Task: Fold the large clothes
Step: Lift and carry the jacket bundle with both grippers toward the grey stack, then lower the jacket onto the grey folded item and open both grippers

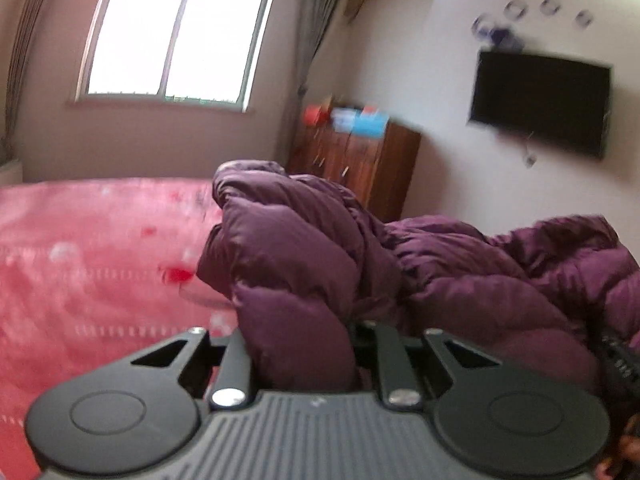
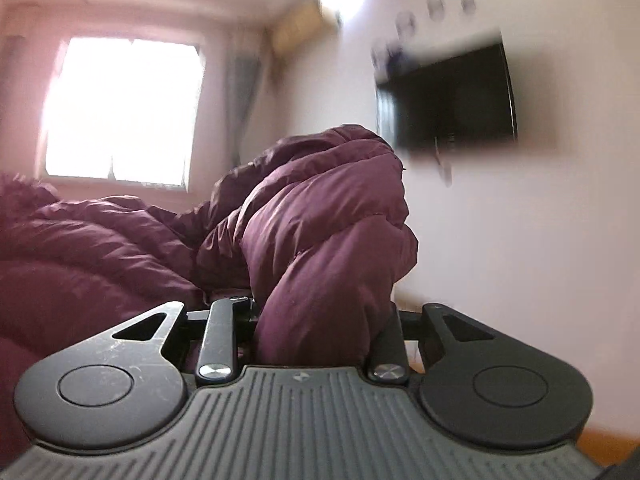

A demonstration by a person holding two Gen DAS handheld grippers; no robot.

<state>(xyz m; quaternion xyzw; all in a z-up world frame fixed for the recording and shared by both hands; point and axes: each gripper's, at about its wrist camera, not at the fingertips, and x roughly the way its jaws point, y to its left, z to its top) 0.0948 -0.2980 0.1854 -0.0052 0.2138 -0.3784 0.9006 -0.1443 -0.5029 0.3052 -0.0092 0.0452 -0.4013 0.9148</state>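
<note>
We see the left gripper and the right gripper each pinching the puffy, quilted purple coat. To its left the pink bed lies open and flat.

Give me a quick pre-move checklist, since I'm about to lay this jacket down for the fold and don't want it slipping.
1. Left gripper clamped on the jacket: ok, a thick fold is bunched between its jaws.
2. Right gripper clamped on the jacket: ok, fabric fills its jaws.
3. Bed bare to the left of the jacket: ok.
4. Jacket spread flat: not ok, crumpled.
5. Sleeves and zipper located: cannot tell.
</note>
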